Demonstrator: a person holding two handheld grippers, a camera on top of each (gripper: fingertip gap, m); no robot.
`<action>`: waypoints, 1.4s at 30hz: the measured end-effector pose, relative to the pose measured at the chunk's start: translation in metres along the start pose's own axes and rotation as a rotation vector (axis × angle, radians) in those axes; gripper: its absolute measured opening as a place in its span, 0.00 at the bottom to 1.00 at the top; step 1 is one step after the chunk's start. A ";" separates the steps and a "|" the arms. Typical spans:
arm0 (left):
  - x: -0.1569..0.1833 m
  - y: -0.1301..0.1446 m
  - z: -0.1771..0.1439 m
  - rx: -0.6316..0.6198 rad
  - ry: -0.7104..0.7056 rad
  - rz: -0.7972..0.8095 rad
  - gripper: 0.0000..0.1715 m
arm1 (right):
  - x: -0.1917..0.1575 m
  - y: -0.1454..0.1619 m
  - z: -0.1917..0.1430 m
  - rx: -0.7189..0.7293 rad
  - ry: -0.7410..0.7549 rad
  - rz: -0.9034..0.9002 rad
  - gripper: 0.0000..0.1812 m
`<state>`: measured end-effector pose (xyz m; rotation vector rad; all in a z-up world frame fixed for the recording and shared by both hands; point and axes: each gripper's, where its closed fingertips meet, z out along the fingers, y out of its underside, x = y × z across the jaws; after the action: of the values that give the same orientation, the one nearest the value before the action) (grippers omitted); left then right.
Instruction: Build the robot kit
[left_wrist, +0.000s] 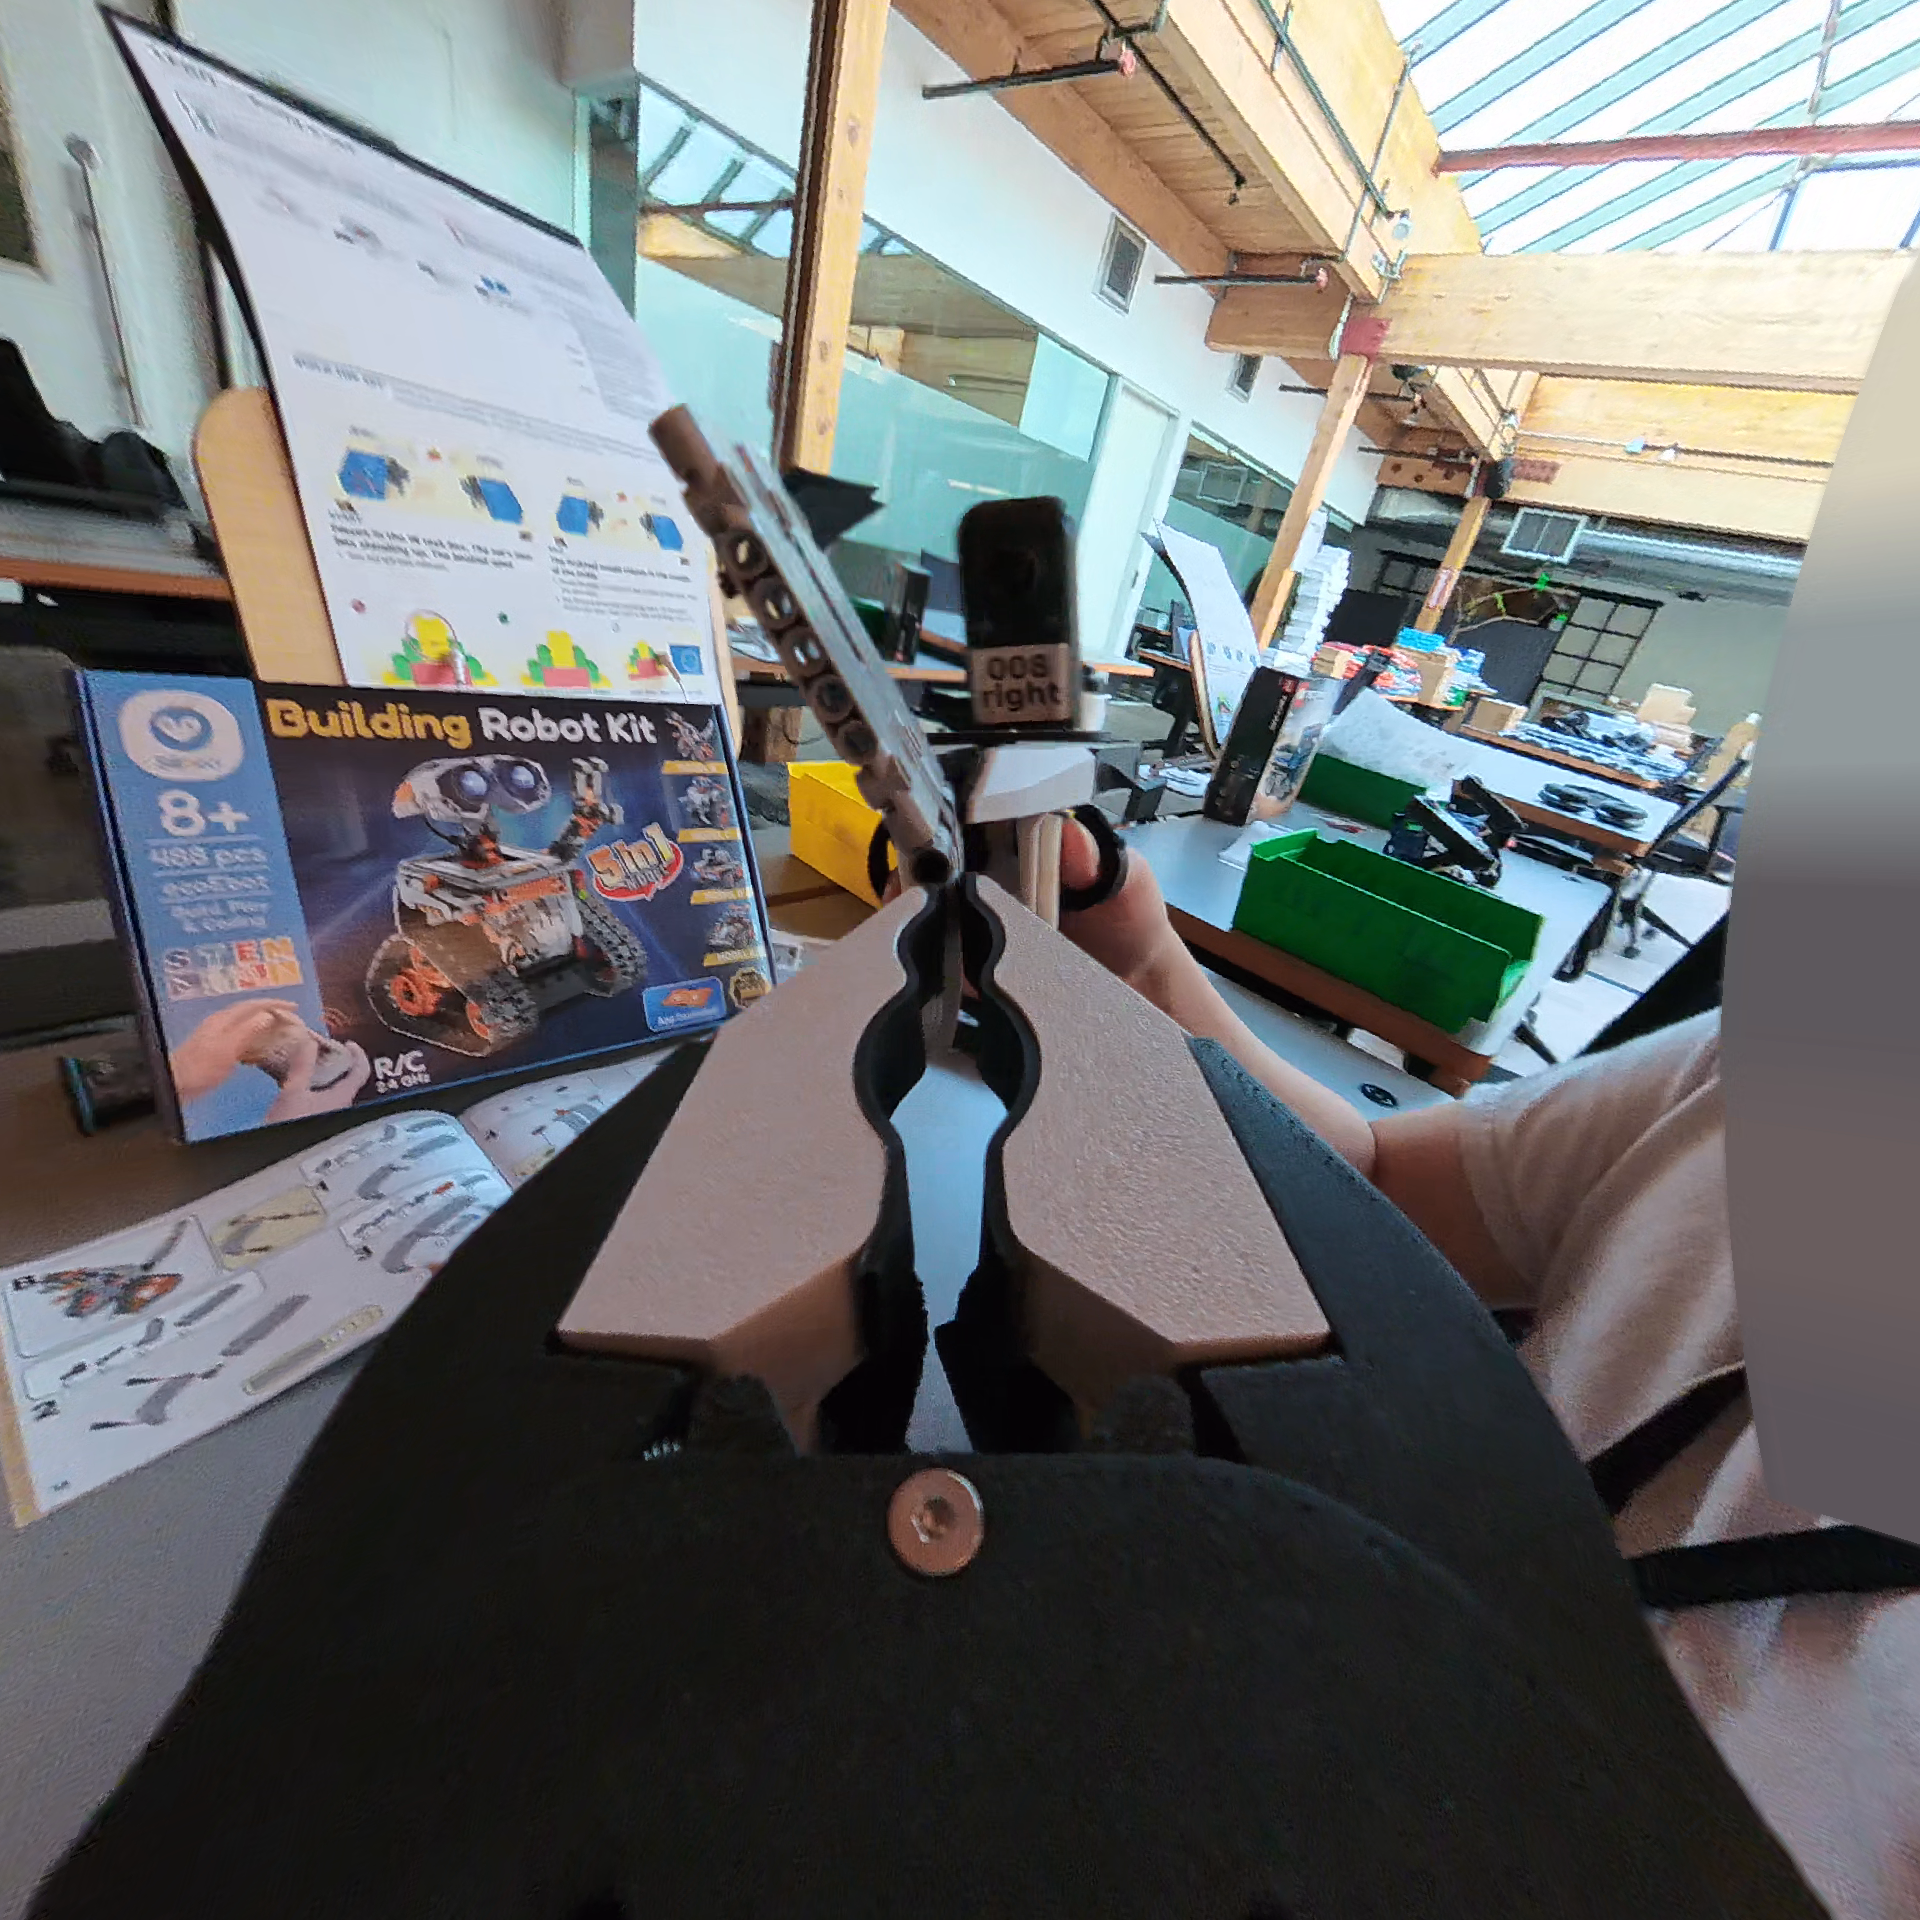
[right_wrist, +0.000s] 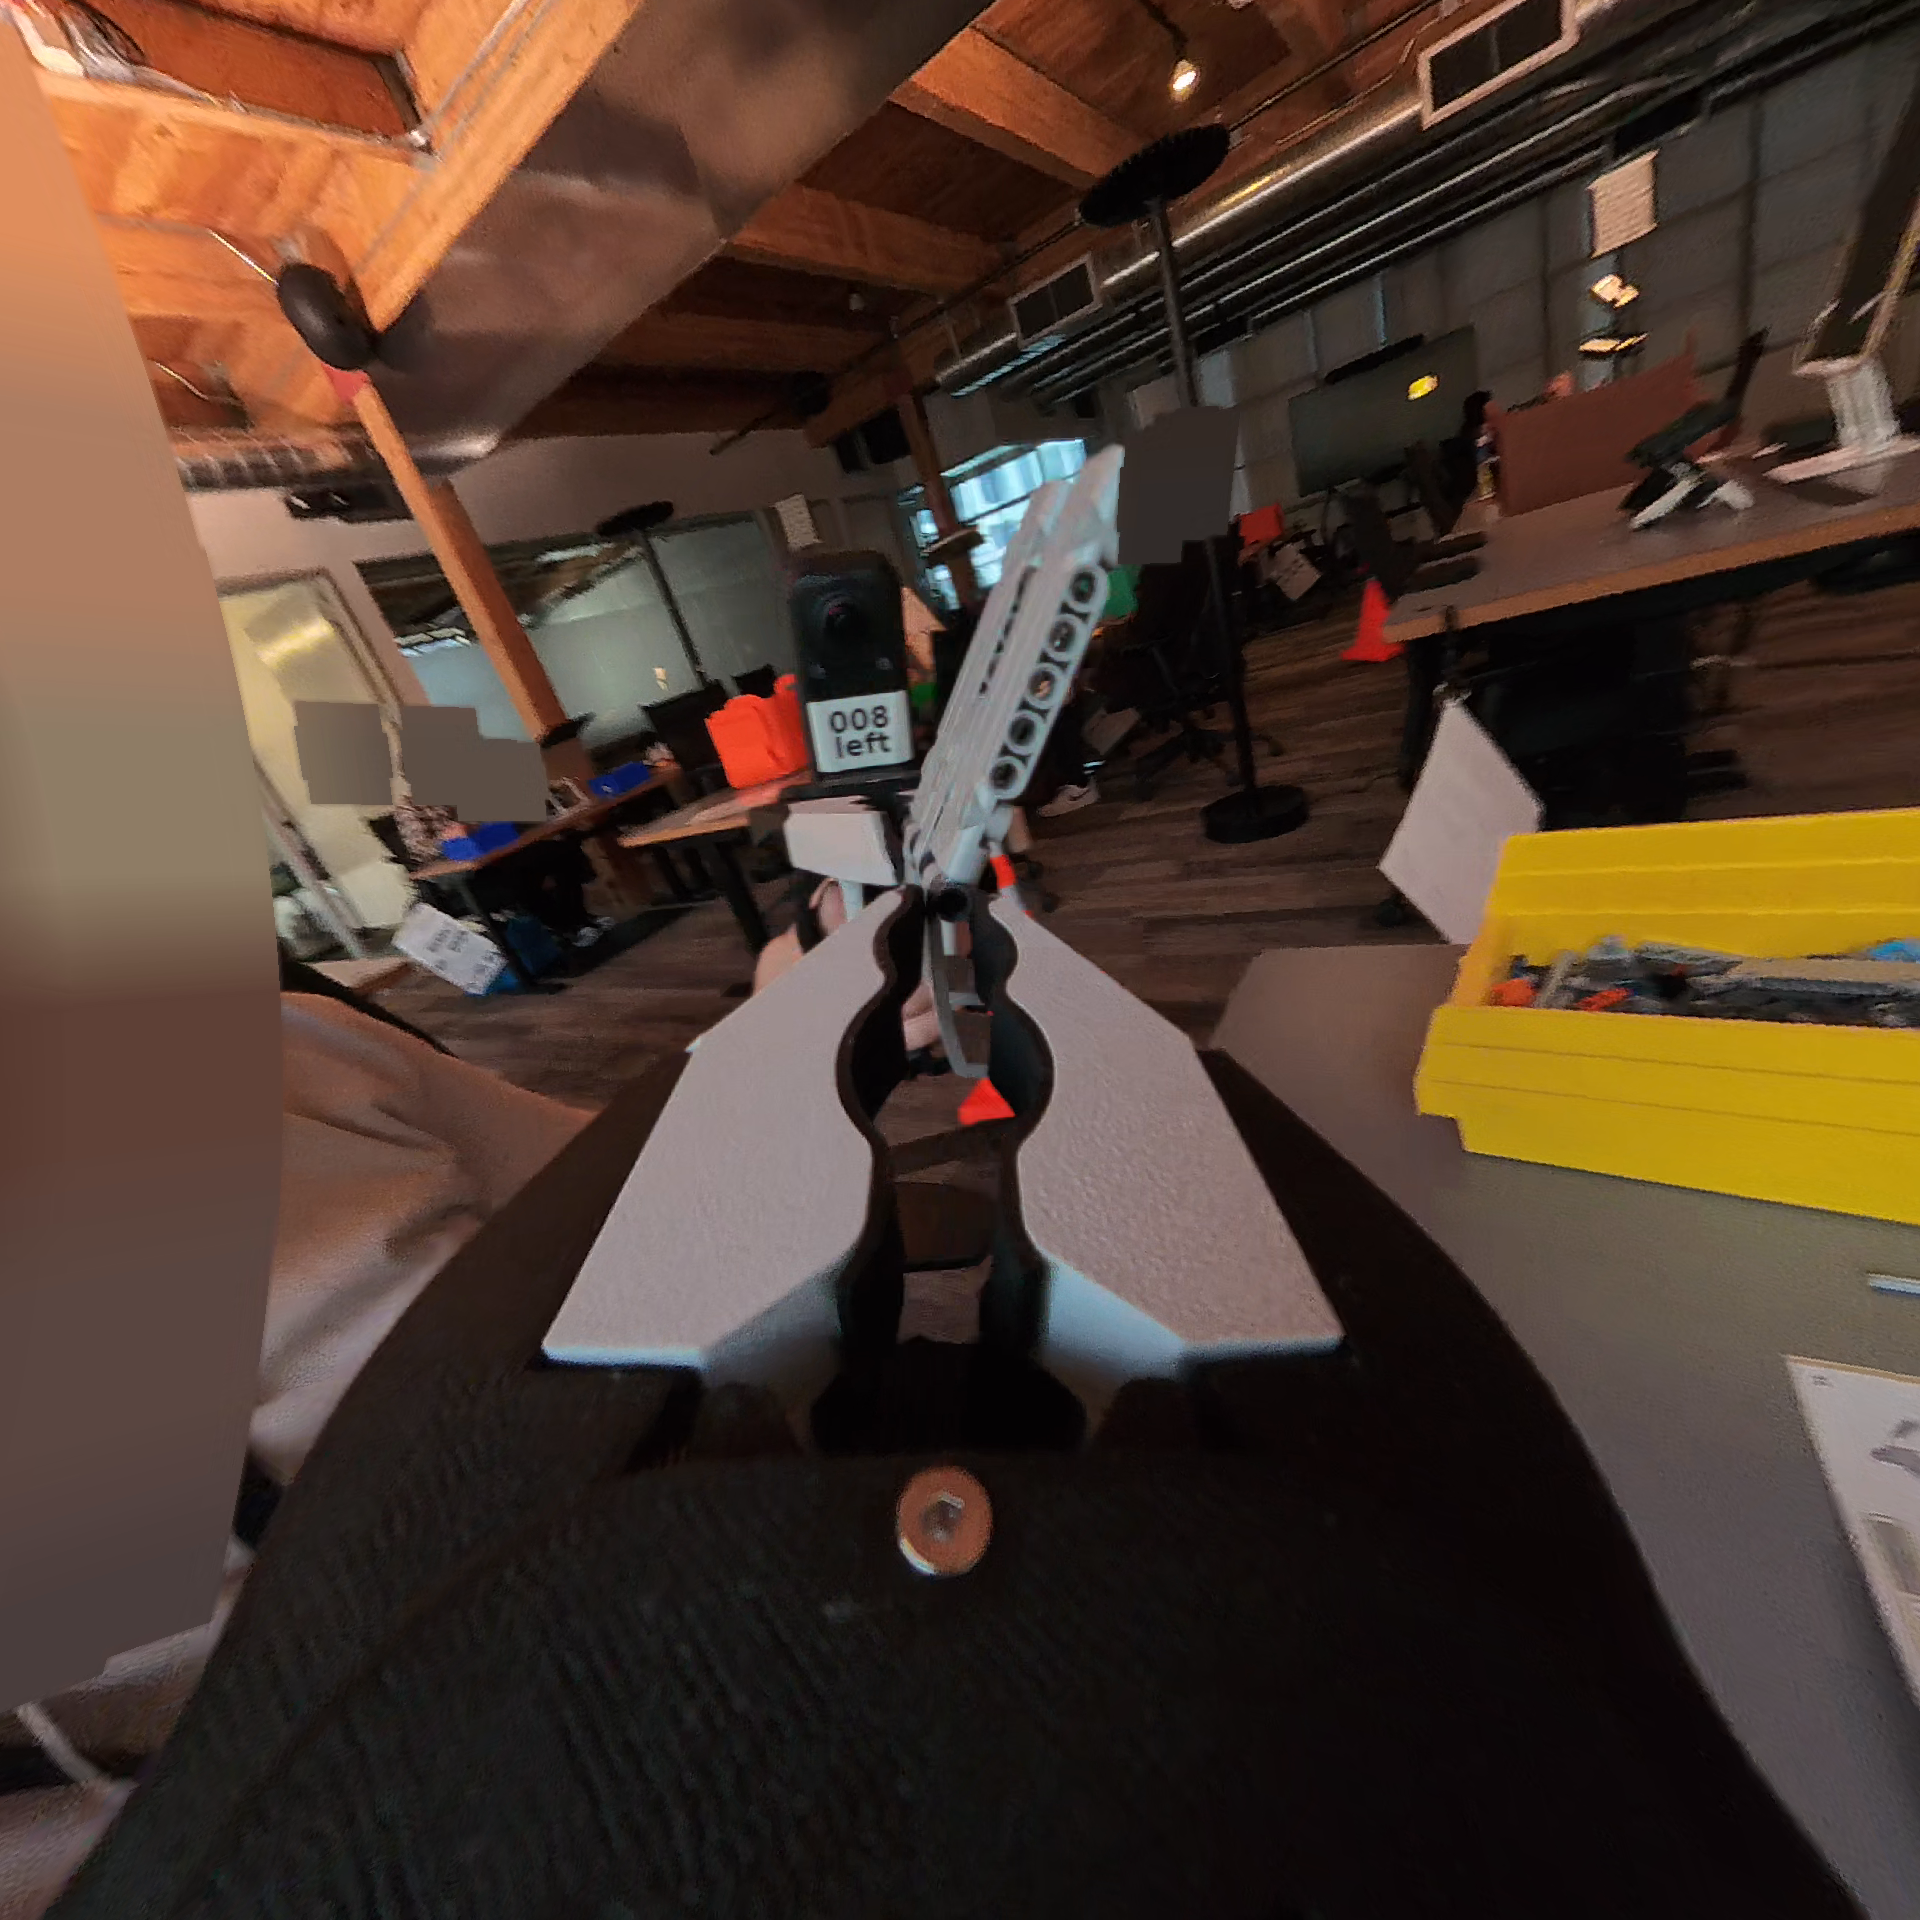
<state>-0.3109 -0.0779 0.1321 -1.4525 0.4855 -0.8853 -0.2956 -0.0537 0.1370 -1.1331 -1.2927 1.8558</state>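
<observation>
Two handheld grippers face each other above a tabletop (left_wrist: 125, 1621). The left gripper (left_wrist: 948, 883) has its jaws closed on the lower end of a grey toy-brick assembly (left_wrist: 800, 634), which tilts up and to the left. The right gripper (right_wrist: 948, 902) has its jaws closed on the same assembly from the opposite side. A boxed robot kit (left_wrist: 416, 894) stands behind, a yellow bin (right_wrist: 1683, 1029) of parts nearby.

Grey table (left_wrist: 125, 1621), kit box (left_wrist: 416, 894), booklet (left_wrist: 239, 1268), yellow bin (right_wrist: 1683, 1049)

Grey holed beam assembly (left_wrist: 800, 644), blue-and-black kit box (left_wrist: 416, 894), yellow bin (right_wrist: 1683, 997), green bin (left_wrist: 1382, 925), grey worktop (right_wrist: 1621, 1382)
</observation>
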 end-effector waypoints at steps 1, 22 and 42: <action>0.000 -0.002 -0.001 0.017 -0.016 0.015 0.00 | 0.001 -0.003 0.000 0.004 0.050 -0.068 0.04; 0.022 -0.010 -0.003 0.116 0.124 0.010 0.00 | -0.024 -0.005 0.001 -0.012 -0.072 -0.060 0.06; 0.001 0.010 0.000 0.034 0.198 -0.233 0.17 | -0.014 0.035 -0.014 -0.276 -0.096 -0.007 0.03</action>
<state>-0.3082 -0.0802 0.1232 -1.4154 0.4503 -1.2257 -0.2770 -0.0716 0.1065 -1.1875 -1.6450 1.7832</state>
